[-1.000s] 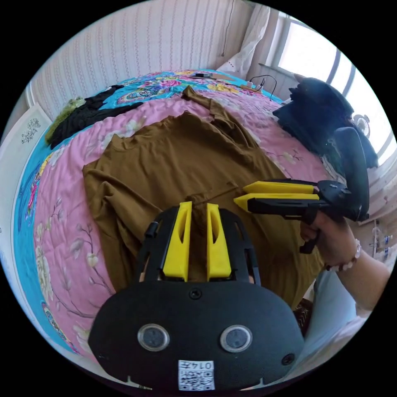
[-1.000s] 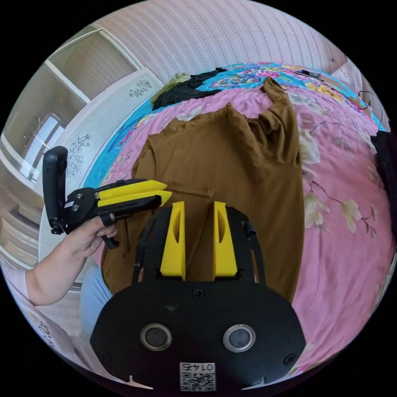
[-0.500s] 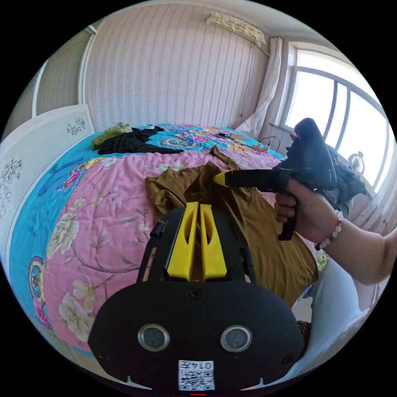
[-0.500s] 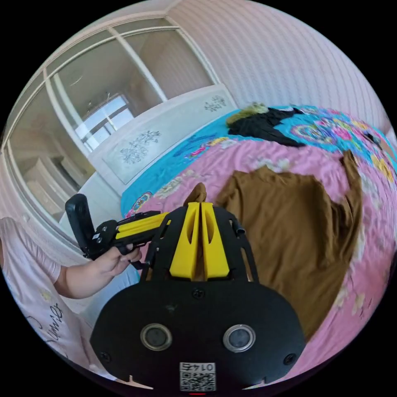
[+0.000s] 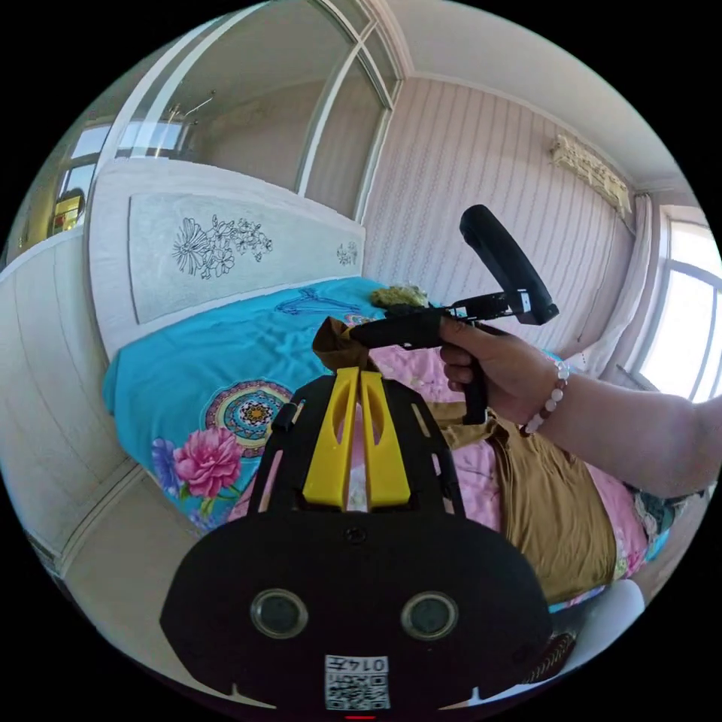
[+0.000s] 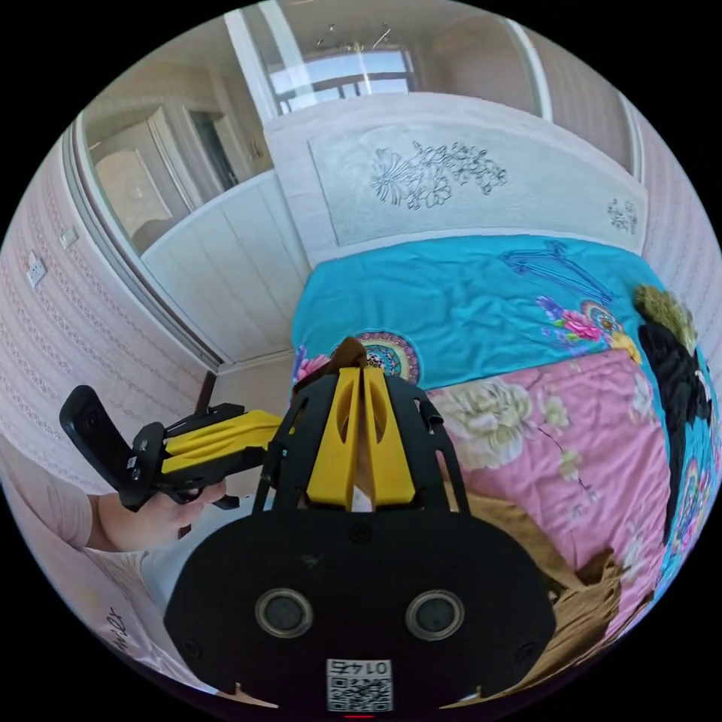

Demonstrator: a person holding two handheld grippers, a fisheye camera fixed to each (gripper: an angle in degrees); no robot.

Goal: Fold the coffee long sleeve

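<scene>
Since the earlier frames both grippers have come up off the bed, and the brown hem that lay flat a second ago now hangs lifted between them; both cameras have swung toward the headboard, so we treat most of the background shift as camera motion.

Left gripper view, left to right: headboard (image 5: 226, 248), blue sheet (image 5: 226, 353), then the left gripper (image 5: 359, 374) with its yellow jaws drawn together on a pinch of the coffee long sleeve (image 5: 556, 504), a tuft of brown cloth showing just past the tips. Just right of that, the right gripper (image 5: 361, 336) is held in the person's hand (image 5: 496, 368); its tip meets the same tuft. From there the shirt drapes down and rightward over the pink quilt (image 5: 609, 511).

Right gripper view, left to right: the left gripper (image 6: 282, 432) beside the camera's own jaws, which are closed on a brown tuft; the rest of the shirt sits bunched at lower right on the quilt.

Judgement: the two grips sit close together on one edge, and the body of the shirt trails away to the right of both. We expect the coming fold to carry this edge back along that axis, over the body. Neither hand is clearly nearer.
</scene>
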